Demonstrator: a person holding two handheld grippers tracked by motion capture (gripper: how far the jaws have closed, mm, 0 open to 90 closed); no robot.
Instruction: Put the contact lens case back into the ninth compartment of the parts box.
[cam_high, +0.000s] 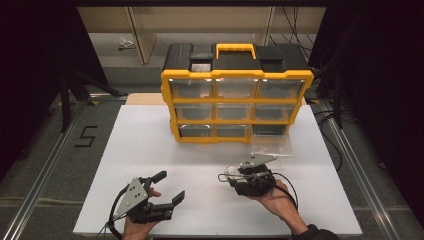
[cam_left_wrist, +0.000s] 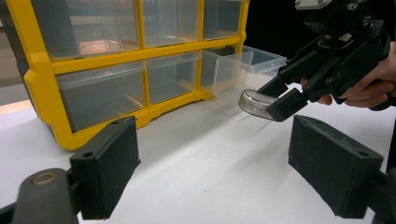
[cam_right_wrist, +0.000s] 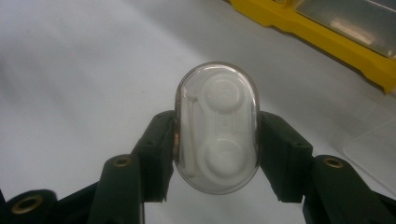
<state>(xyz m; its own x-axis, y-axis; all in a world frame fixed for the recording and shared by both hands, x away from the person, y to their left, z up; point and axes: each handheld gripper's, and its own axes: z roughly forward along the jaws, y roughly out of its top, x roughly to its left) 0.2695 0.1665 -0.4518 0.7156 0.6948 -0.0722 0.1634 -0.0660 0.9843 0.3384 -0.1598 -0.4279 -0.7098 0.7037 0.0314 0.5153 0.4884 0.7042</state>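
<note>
The right gripper (cam_high: 234, 176) is pinching a clear oval case (cam_right_wrist: 216, 127) across its sides, jaws squeezing it level just above the white table (cam_high: 150, 150), likely for carrying. One drawer (cam_high: 271, 143) is sitting pulled out before the yellow organizer (cam_high: 237, 100), probably to receive it. The left gripper (cam_high: 169, 187) is waiting nearby, jaws spread, holding nothing.

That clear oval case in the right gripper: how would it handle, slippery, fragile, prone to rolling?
The case looks like smooth, glossy hard plastic, so it probably slips easily between the right gripper's pads, which pinch only its curved sides. It seems rigid, not floppy, and likely light: thin clear shell, small white parts inside. Its rounded outline might let it pivot in the grip; laid flat, it probably wouldn't roll.
</note>
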